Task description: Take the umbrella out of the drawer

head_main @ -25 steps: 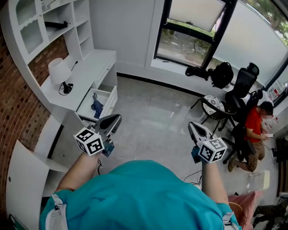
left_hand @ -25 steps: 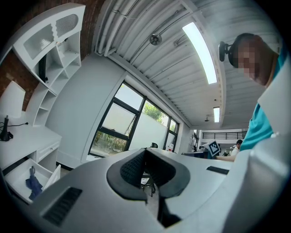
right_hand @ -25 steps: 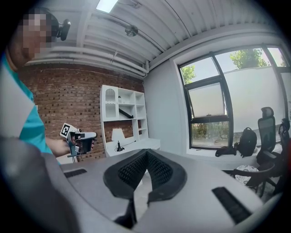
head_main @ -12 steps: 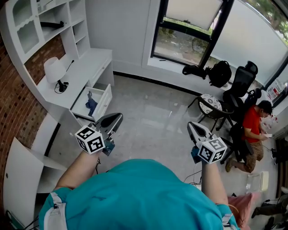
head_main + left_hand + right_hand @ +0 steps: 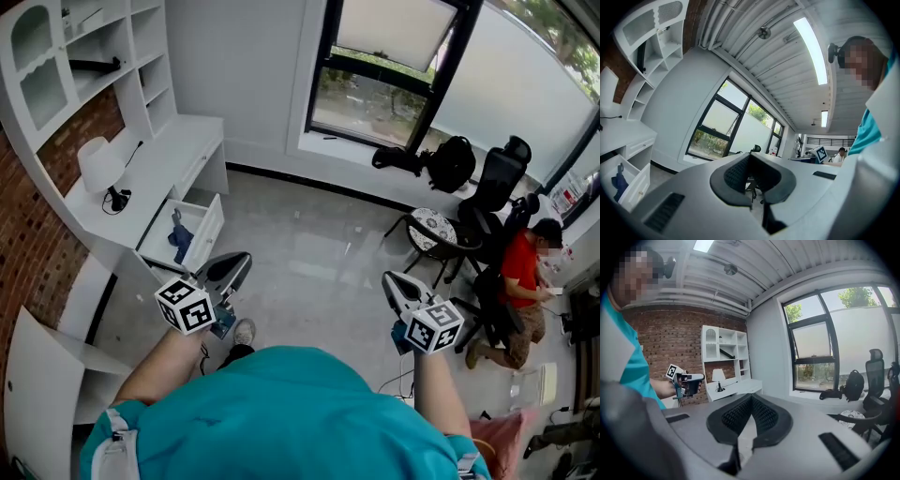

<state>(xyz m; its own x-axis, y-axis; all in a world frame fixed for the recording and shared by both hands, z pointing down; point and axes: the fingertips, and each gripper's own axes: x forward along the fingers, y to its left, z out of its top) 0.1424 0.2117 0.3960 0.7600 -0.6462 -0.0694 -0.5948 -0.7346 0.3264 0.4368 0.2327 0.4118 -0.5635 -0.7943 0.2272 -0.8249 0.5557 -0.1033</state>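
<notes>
The white desk's drawer [image 5: 202, 234] stands pulled open at the left of the head view, with a dark blue umbrella [image 5: 178, 236] lying inside it. My left gripper [image 5: 241, 259] is held in the air below and right of the drawer, well apart from it, jaws shut and empty. My right gripper [image 5: 388, 278] hovers over the floor at mid right, also shut on nothing. The left gripper view has the open drawer [image 5: 638, 183] and the blue umbrella [image 5: 618, 180] at its lower left, beyond the closed jaws [image 5: 749, 157]. In the right gripper view the left gripper [image 5: 689, 381] shows past the shut jaws [image 5: 751, 397].
A white lamp [image 5: 98, 164] stands on the desk [image 5: 164, 159] under a shelf unit [image 5: 84, 56]. A person in red [image 5: 520, 281] sits at the right near office chairs [image 5: 497, 178], a stool [image 5: 433, 230] and a backpack [image 5: 450, 159]. A white panel [image 5: 42, 375] stands at lower left.
The head view has swung: desk and open drawer slid left and up the frame. Both grippers sit slightly lower in it, still shut. A shoe has come into view below the left gripper.
</notes>
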